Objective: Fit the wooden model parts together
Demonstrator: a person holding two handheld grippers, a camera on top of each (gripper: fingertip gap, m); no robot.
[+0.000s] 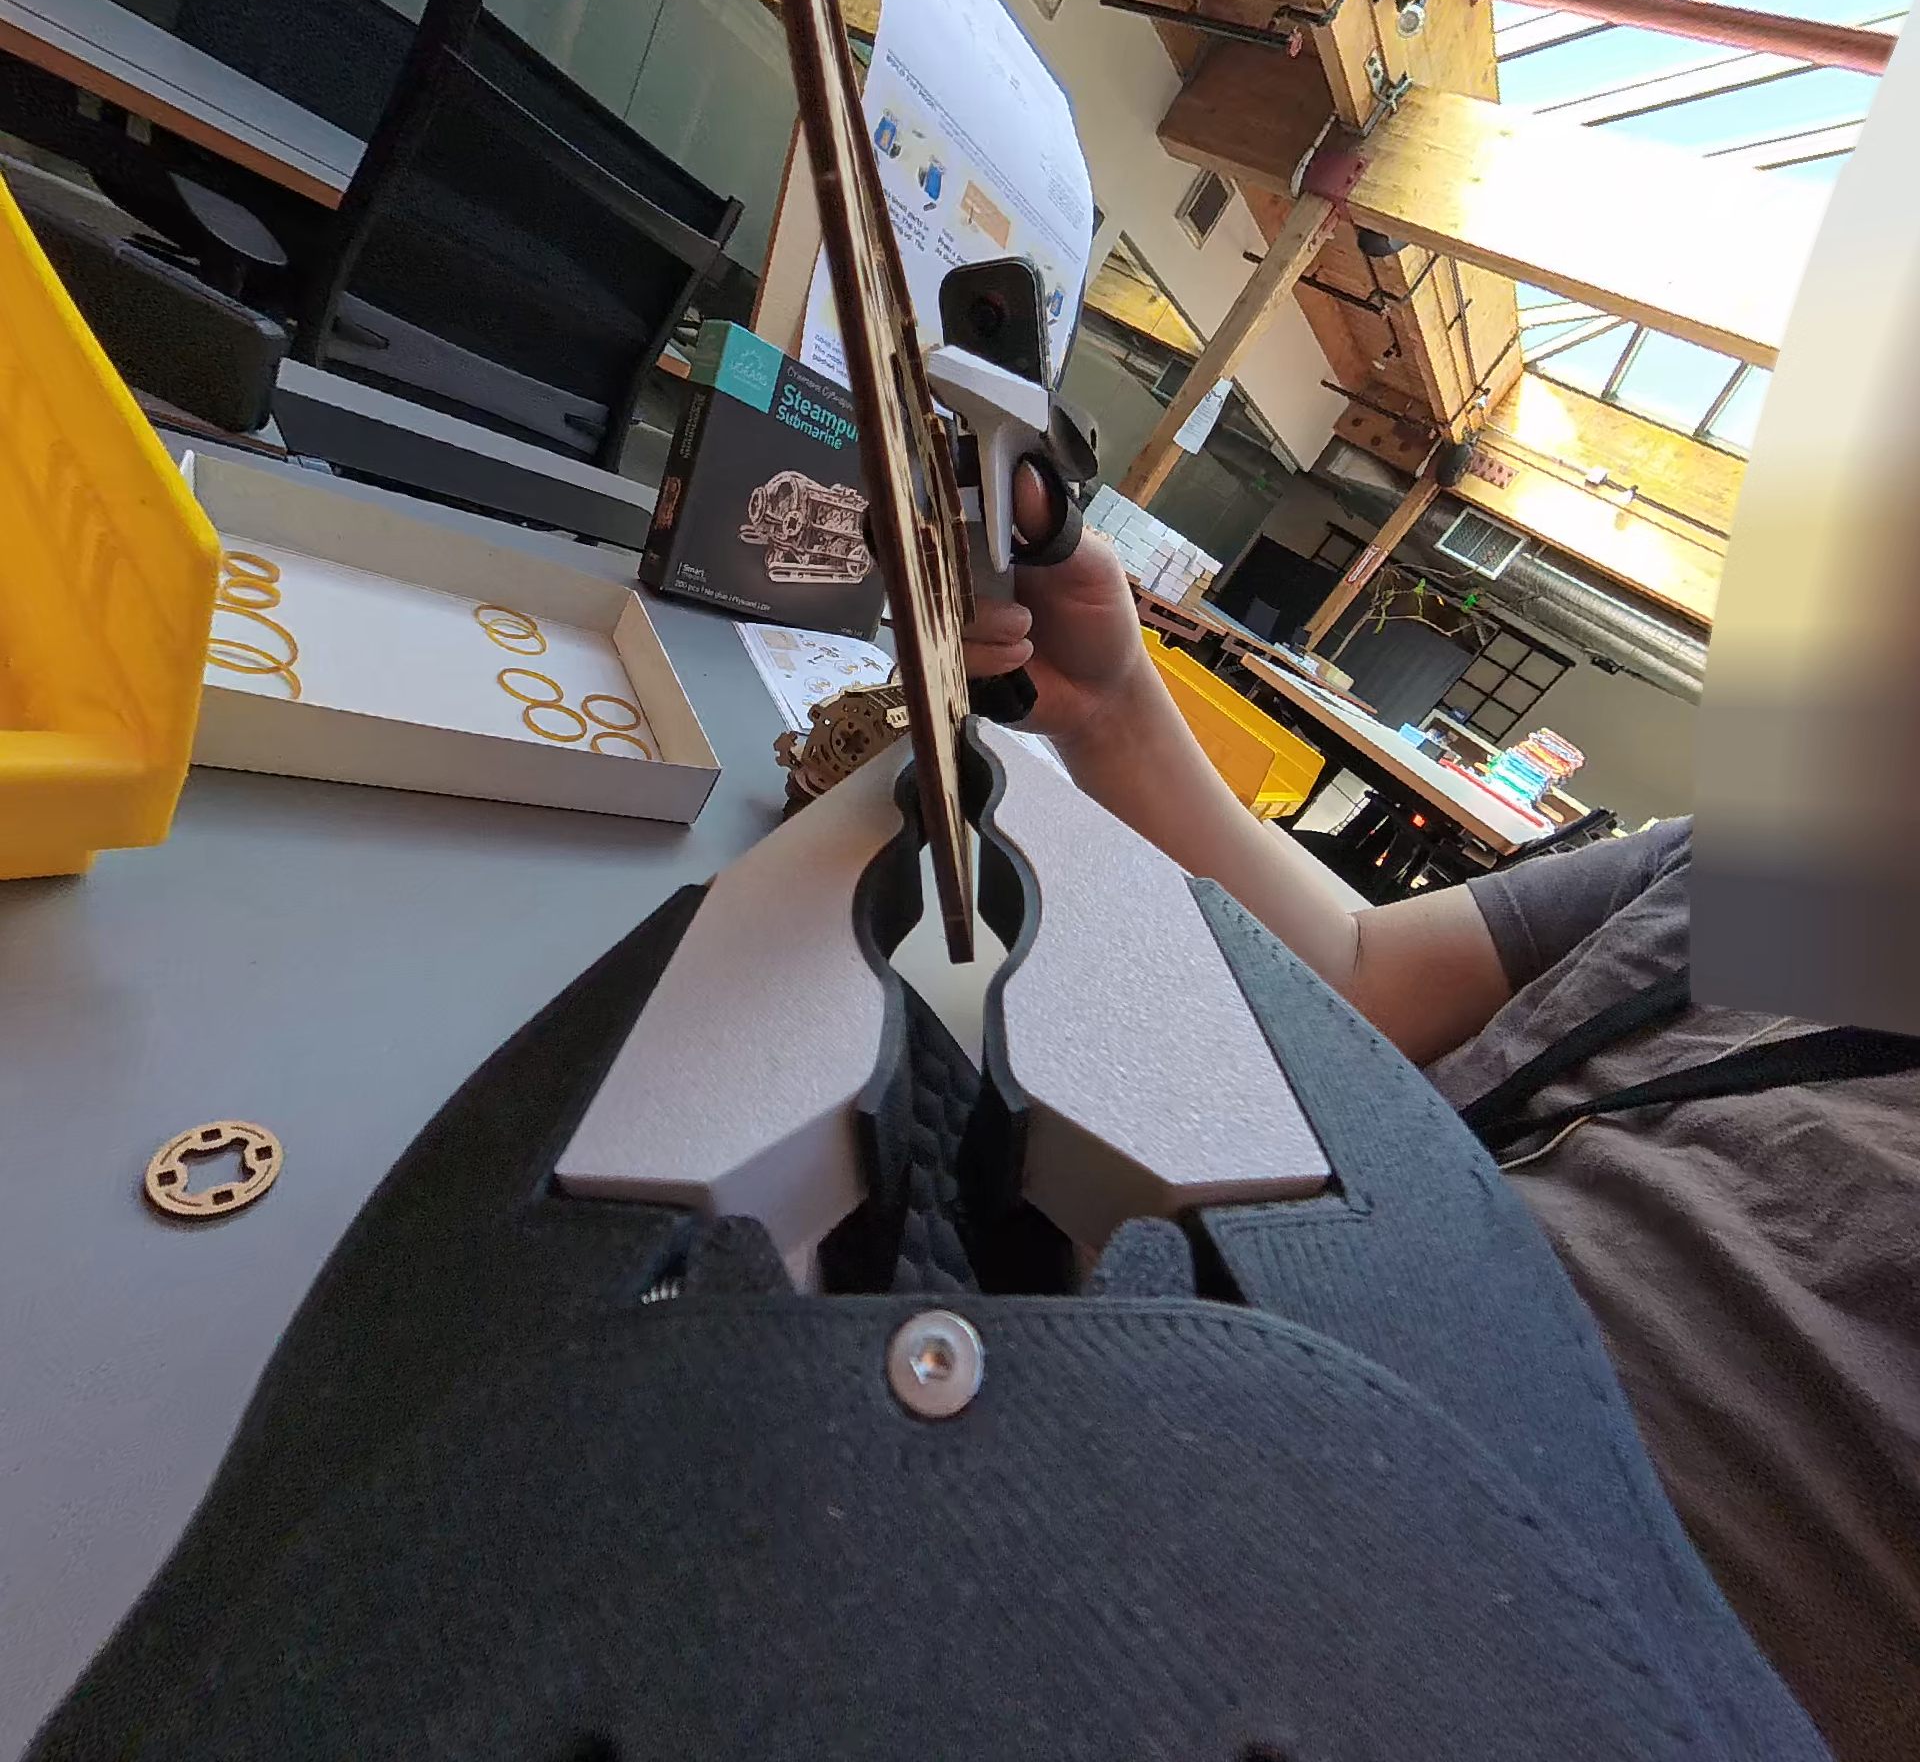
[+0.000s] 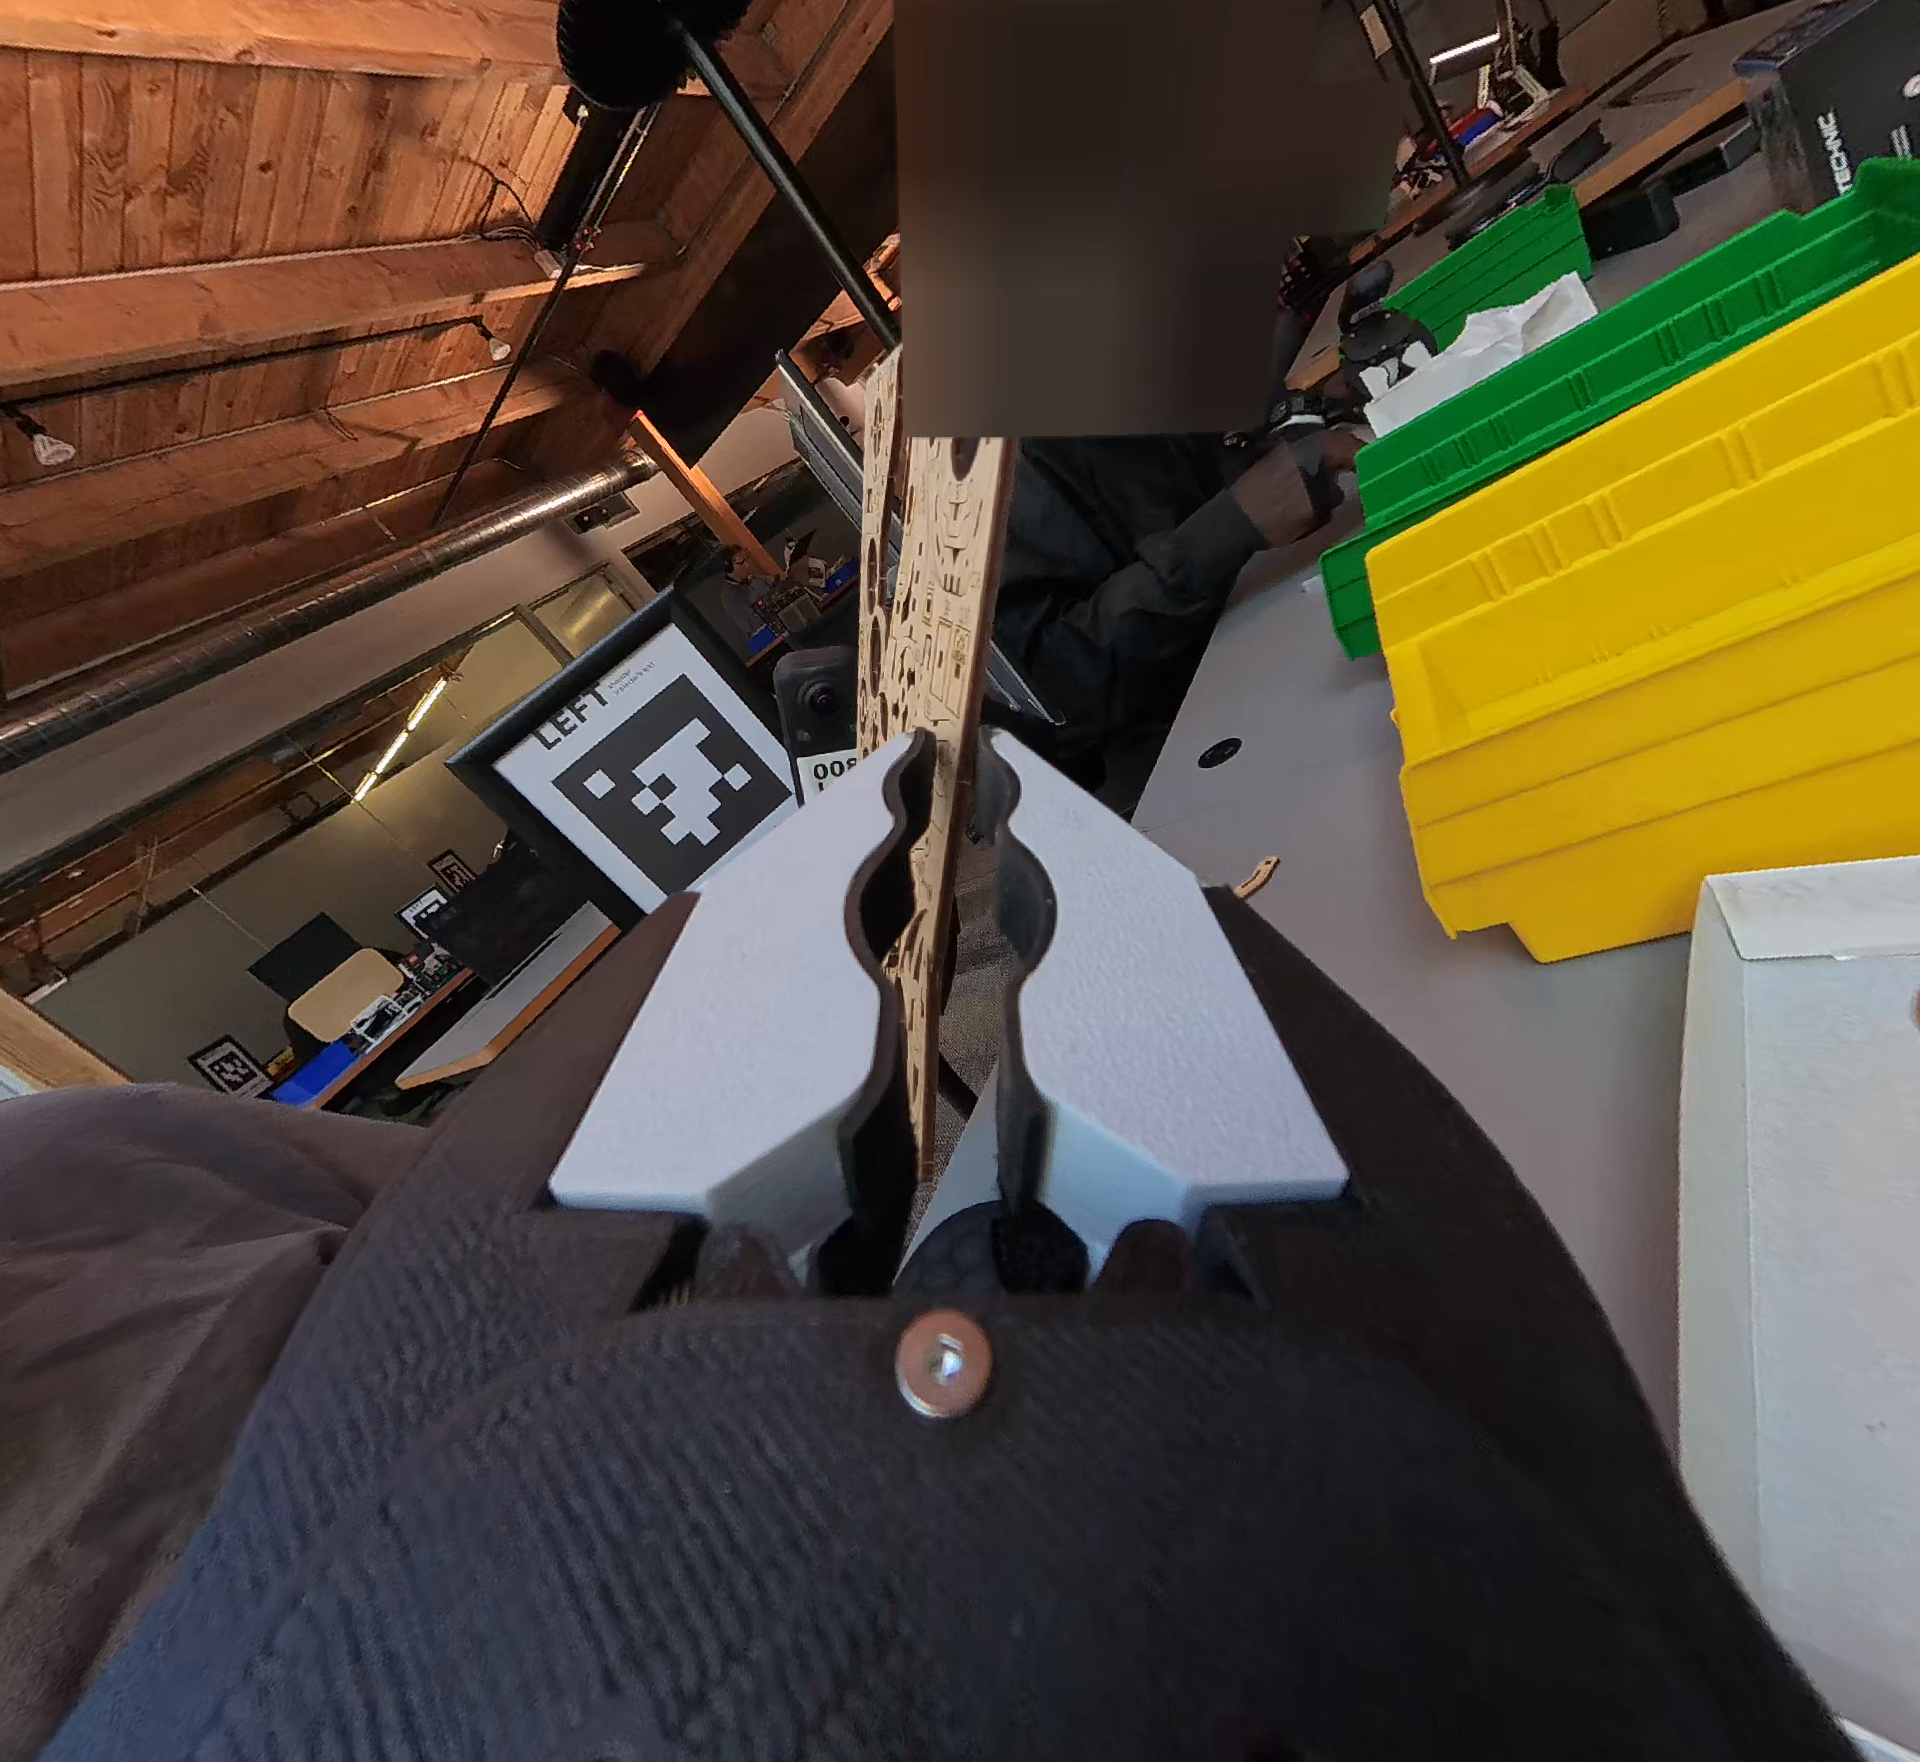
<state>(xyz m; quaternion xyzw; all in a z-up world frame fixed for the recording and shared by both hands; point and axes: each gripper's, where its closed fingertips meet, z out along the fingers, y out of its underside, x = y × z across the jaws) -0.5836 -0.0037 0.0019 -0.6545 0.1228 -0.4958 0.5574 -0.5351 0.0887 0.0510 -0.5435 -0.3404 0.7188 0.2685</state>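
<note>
A thin laser-cut wooden parts sheet (image 1: 883, 382) stands edge-on, held up in the air above the table. My left gripper (image 1: 945, 777) is shut on its lower edge. In the right wrist view the same sheet (image 2: 930, 632) rises between my right gripper's fingers; my right gripper (image 2: 951, 777) is shut on it. The right gripper also shows in the left wrist view (image 1: 1003, 455), held by a hand behind the sheet. A round wooden ring part (image 1: 213, 1169) lies on the grey table at the left. A partly built wooden gear assembly (image 1: 847, 741) sits behind the left fingertips.
A white tray (image 1: 665, 673) with several rubber bands and a yellow bin (image 1: 94, 590) are at the left. The kit box (image 1: 764, 486) and instruction sheets stand behind. Yellow bins (image 2: 1662, 632) and green bins (image 2: 1621, 362) and a white box (image 2: 1808, 1193) are at the right. A person sits across the table.
</note>
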